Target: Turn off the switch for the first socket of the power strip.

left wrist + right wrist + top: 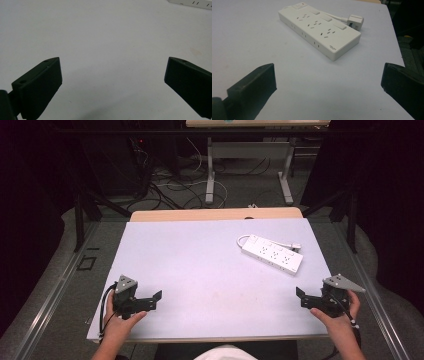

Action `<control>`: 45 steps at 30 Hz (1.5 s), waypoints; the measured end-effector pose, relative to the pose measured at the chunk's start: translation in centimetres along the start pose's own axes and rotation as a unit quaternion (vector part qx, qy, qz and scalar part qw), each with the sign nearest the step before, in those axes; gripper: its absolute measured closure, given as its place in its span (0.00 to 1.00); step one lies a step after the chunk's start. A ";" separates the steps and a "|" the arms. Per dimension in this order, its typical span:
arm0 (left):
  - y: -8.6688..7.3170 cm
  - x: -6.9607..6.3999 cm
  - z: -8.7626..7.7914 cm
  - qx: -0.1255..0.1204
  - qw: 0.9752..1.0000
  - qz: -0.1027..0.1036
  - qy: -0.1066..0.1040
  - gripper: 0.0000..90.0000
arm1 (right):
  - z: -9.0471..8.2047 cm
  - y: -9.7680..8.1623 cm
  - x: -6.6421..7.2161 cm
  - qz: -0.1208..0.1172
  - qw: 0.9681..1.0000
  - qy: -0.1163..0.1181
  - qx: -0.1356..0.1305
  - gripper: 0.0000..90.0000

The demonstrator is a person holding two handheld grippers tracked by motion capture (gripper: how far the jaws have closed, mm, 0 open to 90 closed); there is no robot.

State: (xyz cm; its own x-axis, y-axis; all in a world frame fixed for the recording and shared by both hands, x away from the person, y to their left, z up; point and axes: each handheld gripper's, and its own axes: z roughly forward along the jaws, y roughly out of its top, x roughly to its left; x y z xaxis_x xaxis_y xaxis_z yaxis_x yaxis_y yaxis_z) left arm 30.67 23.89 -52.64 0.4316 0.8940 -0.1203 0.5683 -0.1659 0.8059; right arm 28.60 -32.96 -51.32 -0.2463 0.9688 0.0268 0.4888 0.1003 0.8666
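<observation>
My left gripper (159,297) rests low over the near left part of the white table sheet (200,270), jaws spread wide with nothing between them — in the left gripper view (112,75) the two black jaws stand far apart over bare white surface. My left hand (120,320) wraps the body from below, cable looping off to the outside, grey three-cornered plate on top. My right gripper (299,295) sits over the near right part of the sheet, jaws likewise spread and empty; in the right gripper view (328,77) they frame a wide gap of bare sheet. My right hand (340,312) holds it, its grey plate tilted outward. The two grippers point inward toward each other, well apart. A white power strip (272,253) lies flat on the sheet ahead of my right gripper and a little to its inner side, set at a slant, sockets up. From the right gripper view the power strip (319,30) shows rows of sockets and switches, its white cord curling round the far end to a white plug (355,20) lying just beside the strip's far edge. From the left gripper view a sliver of the power strip (192,3) shows at the far upper right corner, well away from my left jaws. A tan table edge (215,214) shows beyond the sheet.
</observation>
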 end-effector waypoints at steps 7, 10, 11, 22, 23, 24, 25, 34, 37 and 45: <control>-0.1 0.1 -0.2 -0.002 1.000 -0.001 0.002 0.01 | 0.9 0.3 0.1 -0.019 1.000 0.008 0.004 0.01; -0.1 0.1 -0.3 -0.001 1.000 0.001 0.000 0.01 | 1.2 0.5 0.3 -0.039 0.999 0.002 0.008 0.01; -0.1 0.1 -0.3 -0.003 1.000 -0.001 0.002 0.01 | 1.3 0.7 0.3 -0.042 0.999 0.003 0.006 0.01; -0.1 -0.1 -0.6 -0.002 1.000 0.007 0.002 0.01 | 1.4 2.2 0.5 -0.042 0.999 0.018 0.010 0.01; -0.1 -0.1 -0.6 -0.002 1.000 0.007 0.002 0.01 | 1.4 2.4 0.6 -0.044 0.999 0.019 0.013 0.01; -0.1 -0.2 -0.6 -0.003 1.000 0.006 0.003 0.01 | 1.5 2.6 0.6 -0.046 0.999 0.017 0.014 0.01; -0.2 -0.2 -0.6 -0.004 1.000 0.006 0.003 0.01 | 1.5 2.8 0.7 -0.047 0.999 0.019 0.012 0.01; -0.2 -0.2 -0.6 -0.003 1.000 0.004 0.003 0.01 | 1.8 4.3 1.0 -0.061 0.998 0.026 0.016 0.01; -0.2 -0.2 -0.7 -0.003 1.000 0.004 0.002 0.01 | 2.0 4.9 1.0 -0.063 0.997 0.029 0.021 0.01; -0.3 -0.1 -0.8 -0.003 1.000 0.004 0.003 0.01 | 2.5 6.2 1.2 -0.072 0.996 0.039 0.030 0.01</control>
State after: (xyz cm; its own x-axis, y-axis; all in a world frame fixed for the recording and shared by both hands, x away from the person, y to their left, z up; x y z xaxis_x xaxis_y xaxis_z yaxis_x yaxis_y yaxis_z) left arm 29.95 24.18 -52.41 0.4322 0.8951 -0.1098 0.5606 -0.1713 0.8102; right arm 33.49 -30.65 -47.16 -0.3803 0.9233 -0.0545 0.4927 0.2521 0.8329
